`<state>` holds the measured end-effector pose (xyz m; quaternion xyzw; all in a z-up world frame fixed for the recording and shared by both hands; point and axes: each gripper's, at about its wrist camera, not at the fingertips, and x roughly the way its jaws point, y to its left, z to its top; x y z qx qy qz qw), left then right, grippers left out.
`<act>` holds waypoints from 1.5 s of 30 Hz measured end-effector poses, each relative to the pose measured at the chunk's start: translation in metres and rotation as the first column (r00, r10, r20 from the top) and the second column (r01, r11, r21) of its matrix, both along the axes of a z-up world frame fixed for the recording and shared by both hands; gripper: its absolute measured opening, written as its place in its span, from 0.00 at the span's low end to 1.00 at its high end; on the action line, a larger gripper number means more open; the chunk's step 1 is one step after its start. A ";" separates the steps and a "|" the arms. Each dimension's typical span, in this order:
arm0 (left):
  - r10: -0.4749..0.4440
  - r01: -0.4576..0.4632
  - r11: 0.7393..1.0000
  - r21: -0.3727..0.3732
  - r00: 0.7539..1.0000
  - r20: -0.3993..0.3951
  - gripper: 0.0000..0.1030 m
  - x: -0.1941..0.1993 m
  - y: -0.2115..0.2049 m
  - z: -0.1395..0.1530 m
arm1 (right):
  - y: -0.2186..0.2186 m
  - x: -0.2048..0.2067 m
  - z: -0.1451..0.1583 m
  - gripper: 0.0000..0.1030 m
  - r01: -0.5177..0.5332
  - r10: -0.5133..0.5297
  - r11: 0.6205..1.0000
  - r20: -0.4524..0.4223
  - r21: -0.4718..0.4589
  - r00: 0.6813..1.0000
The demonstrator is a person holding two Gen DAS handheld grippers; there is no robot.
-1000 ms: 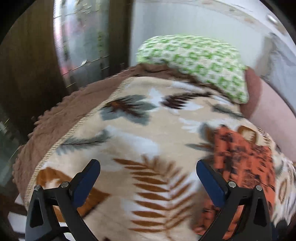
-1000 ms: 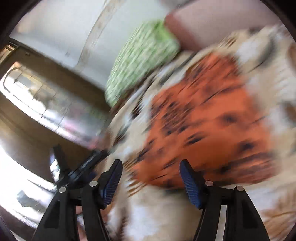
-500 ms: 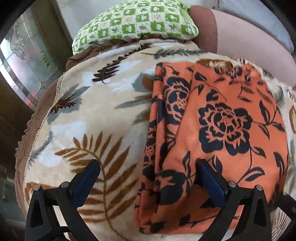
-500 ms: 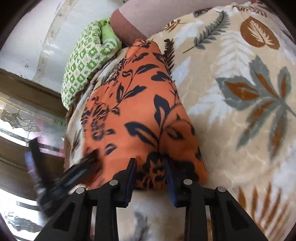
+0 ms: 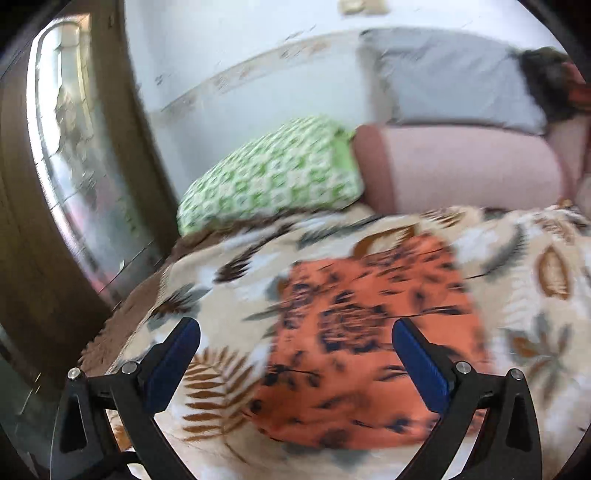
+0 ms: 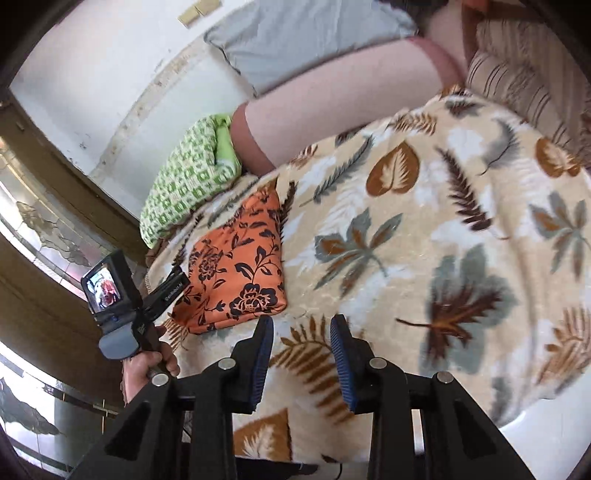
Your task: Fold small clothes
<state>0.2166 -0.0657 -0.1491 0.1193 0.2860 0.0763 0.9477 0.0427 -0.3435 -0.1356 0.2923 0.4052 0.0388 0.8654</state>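
Observation:
An orange garment with a dark flower print (image 6: 236, 266) lies folded into a small rectangle on the leaf-patterned blanket (image 6: 406, 258). My right gripper (image 6: 301, 325) hovers just short of its near right corner, jaws a narrow gap apart with only blanket between them. In the blurred left wrist view the same garment (image 5: 369, 332) lies below and ahead of my left gripper (image 5: 295, 328), which is wide open and holds nothing. The right wrist view shows a hand (image 6: 147, 365) holding the left gripper's body (image 6: 122, 295) at the garment's left edge.
A green checked pillow (image 6: 188, 177) lies behind the garment against the wall. A pink bolster (image 6: 332, 99), a grey pillow (image 6: 295, 33) and a striped cushion (image 6: 517, 74) line the far side. A wooden door with patterned glass (image 5: 74, 184) stands on the left.
My right gripper was shut on the garment's near edge; it has let go and drawn back and up. The left gripper has pulled back from the garment and rolled.

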 end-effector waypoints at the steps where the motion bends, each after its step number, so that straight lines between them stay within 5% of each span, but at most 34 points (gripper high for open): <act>1: -0.029 0.029 1.000 -0.013 1.000 0.008 1.00 -0.008 -0.007 0.005 | -0.003 -0.006 0.001 0.35 0.006 -0.006 1.000 0.004 0.001 1.000; 7: -0.111 0.112 0.994 -0.013 0.992 0.067 1.00 -0.031 -0.036 0.011 | -0.002 -0.015 -0.006 0.34 -0.001 0.001 1.000 -0.020 0.007 1.000; 19: -0.009 0.007 0.999 0.033 0.997 0.073 1.00 -0.021 0.014 0.018 | 0.041 0.043 -0.019 0.35 -0.073 0.070 0.996 -0.044 -0.051 0.997; 24: 0.119 -0.131 0.988 -0.085 0.983 -0.137 1.00 0.016 0.089 -0.006 | 0.068 0.122 -0.032 0.35 -0.124 0.122 0.992 -0.065 -0.034 0.990; 29: 0.191 -0.203 0.979 -0.013 0.937 -0.293 1.00 0.044 0.127 -0.044 | 0.097 0.219 -0.060 0.35 -0.152 0.152 0.988 -0.108 0.013 0.982; 32: 0.129 -0.210 0.964 -0.163 0.906 -0.403 1.00 0.058 0.144 -0.062 | 0.113 0.276 -0.076 0.35 -0.147 0.145 0.989 -0.128 0.000 0.981; 34: 0.128 -0.237 0.949 -0.209 0.893 -0.432 1.00 0.060 0.152 -0.068 | 0.123 0.309 -0.084 0.35 -0.134 0.132 0.991 -0.125 -0.006 0.983; 37: 0.121 -0.224 0.943 -0.246 0.919 -0.375 1.00 0.057 0.153 -0.058 | 0.141 0.356 -0.102 0.35 -0.129 0.116 0.989 -0.163 -0.069 0.980; 41: 0.118 -0.181 0.976 -0.119 0.904 -0.412 1.00 0.067 0.133 -0.076 | 0.164 0.398 -0.146 0.35 -0.182 0.141 0.976 -0.285 -0.123 0.948; 43: 0.136 -0.176 0.983 -0.051 0.888 -0.438 1.00 0.070 0.129 -0.087 | 0.168 0.401 -0.140 0.36 -0.175 0.126 0.973 -0.287 -0.151 0.950; 45: 0.139 -0.184 0.981 -0.063 0.891 -0.432 1.00 0.067 0.131 -0.084 | 0.170 0.395 -0.128 0.37 -0.178 0.138 0.977 -0.286 -0.116 0.948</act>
